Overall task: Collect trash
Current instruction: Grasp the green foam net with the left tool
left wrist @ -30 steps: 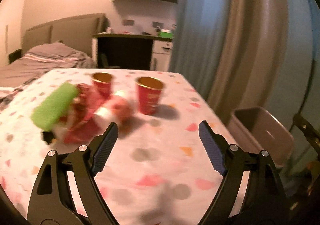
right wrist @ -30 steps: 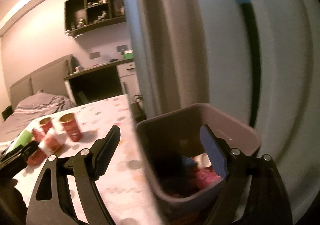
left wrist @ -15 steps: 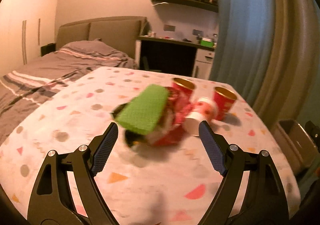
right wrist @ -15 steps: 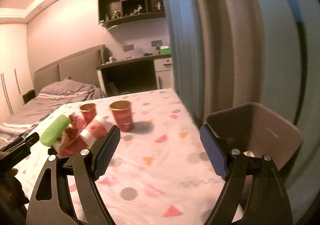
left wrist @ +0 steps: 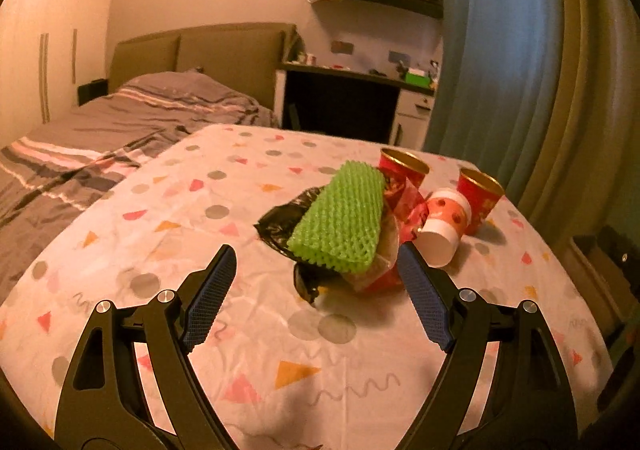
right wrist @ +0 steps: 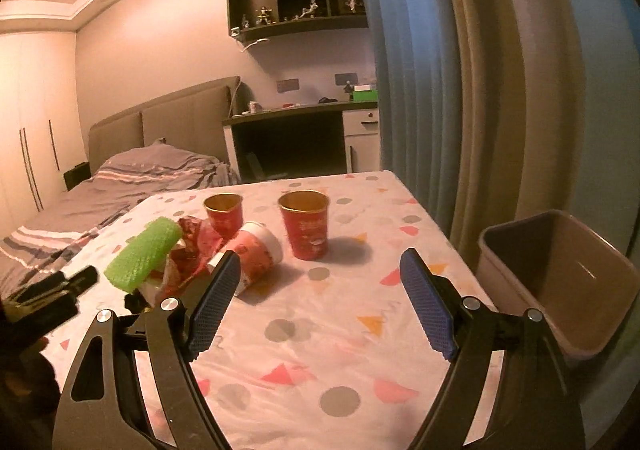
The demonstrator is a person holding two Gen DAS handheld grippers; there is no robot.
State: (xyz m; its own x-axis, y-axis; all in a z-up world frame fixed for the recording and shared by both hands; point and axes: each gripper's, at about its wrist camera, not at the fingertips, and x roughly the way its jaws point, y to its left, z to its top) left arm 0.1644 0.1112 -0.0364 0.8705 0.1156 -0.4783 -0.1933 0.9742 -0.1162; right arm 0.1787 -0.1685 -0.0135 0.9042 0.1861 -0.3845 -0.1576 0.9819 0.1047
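left gripper [left wrist: 314,276] low over the table [left wrist: 208,217], fingers spread wide, holding nothing, aimed at the pile of trash just ahead. blue pads [left wrist: 210,300] to either side of the near edge of the pile, not touching it as far as can be told. right gripper [right wrist: 320,290] also spread wide and empty, above the near part of the table, pointed toward the cups, with the bin [right wrist: 560,274] off the table's right edge beside the curtain [right wrist: 440,89].

in the left wrist view, green foam netting [left wrist: 340,219] on top of the pile, tilted, over crumpled black plastic [left wrist: 282,219] and a crumpled red wrapper [left wrist: 406,203]. just right of the pile, a white and red paper cup [left wrist: 444,228] on its side, open mouth toward the camera, touching the wrapper. behind it, two red cups with gold insides standing upright: one [left wrist: 400,169] right behind the netting, the other [left wrist: 478,195] near the table's right edge.

in the right wrist view, same pile at left, netting [right wrist: 142,252] nearest the black tip of the left gripper [right wrist: 72,282] at the left edge. tipped cup [right wrist: 252,250] partly behind the right gripper's left finger. taller red cup [right wrist: 306,226] alone, upright, near the table's middle. bin's inside mostly in shadow, contents not visible. bed [right wrist: 120,189] and desk [right wrist: 300,117] beyond the table.
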